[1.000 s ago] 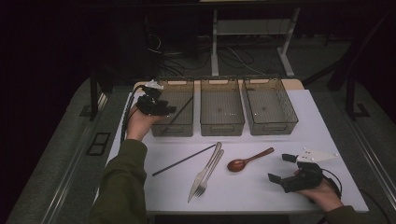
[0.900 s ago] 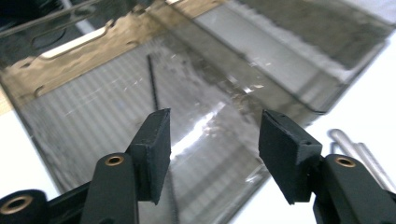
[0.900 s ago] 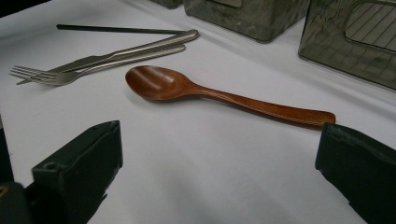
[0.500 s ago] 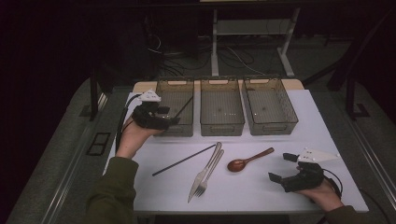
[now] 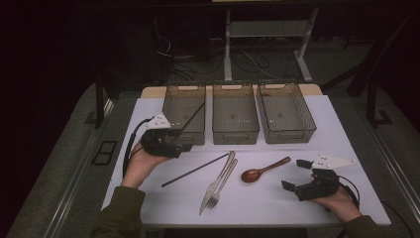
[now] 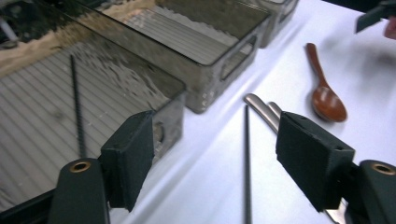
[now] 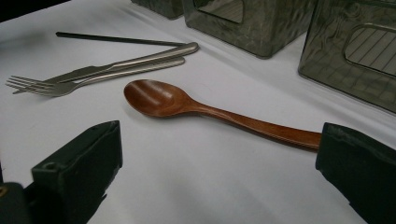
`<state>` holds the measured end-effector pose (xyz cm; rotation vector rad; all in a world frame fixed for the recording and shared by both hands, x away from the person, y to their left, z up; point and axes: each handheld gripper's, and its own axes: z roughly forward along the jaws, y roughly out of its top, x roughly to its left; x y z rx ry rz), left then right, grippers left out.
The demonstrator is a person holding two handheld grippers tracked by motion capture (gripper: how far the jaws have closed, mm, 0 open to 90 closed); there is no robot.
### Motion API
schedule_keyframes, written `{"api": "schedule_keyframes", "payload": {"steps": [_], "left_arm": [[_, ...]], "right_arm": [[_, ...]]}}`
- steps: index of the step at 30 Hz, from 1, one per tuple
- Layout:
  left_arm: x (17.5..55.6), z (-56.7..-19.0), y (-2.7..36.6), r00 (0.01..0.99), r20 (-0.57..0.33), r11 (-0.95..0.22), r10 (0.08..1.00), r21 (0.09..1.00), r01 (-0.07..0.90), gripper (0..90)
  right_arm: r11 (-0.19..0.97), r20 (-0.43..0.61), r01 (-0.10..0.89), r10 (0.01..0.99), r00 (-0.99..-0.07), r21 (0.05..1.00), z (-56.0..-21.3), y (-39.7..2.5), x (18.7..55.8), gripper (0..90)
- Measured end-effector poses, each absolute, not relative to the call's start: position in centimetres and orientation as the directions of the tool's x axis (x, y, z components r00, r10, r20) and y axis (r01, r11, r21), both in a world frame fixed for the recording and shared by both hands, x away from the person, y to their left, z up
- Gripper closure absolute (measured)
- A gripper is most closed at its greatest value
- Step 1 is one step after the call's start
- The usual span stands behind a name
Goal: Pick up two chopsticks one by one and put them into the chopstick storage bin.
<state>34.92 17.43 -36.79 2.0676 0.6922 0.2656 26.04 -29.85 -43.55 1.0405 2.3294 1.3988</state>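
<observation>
The left claw point(image 6: 215, 168) is held wide and empty over the loose chopstick point(image 6: 246, 163) lying on the worktop point(image 5: 297, 198) just before the left bin point(image 5: 184, 110), while the right claw point(image 7: 219, 177), equally wide, is lined up on the wooden spoon point(image 7: 210, 109).

My room is dim; only the white table point(image 5: 257, 198) is lit, with soft shadows and blurred near jaws.
</observation>
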Motion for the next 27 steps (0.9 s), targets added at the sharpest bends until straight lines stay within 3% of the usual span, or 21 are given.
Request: {"api": "schedule_keyframes", "payload": {"steps": [15,26,27], "left_arm": [[31.9,-39.7,17.9,0.845,-0.077,-0.438,0.53,0.828,0.35,28.4],[30.4,-41.8,18.4,0.856,-0.066,-0.485,0.513,0.8,0.353,48.2],[30.4,-42.2,18.4,0.854,-0.066,-0.493,0.516,0.792,0.359,53.4]], "right_arm": [[0.312,0.157,0.461,0.663,-0.732,0.831,-44.2,-29.5,25.8,0.1],[0.315,0.155,0.459,0.662,-0.733,0.831,-44.4,-29.5,25.7,0.1],[0.316,0.153,0.459,0.662,-0.733,0.83,-44.4,-29.5,25.7,0.1]]}}
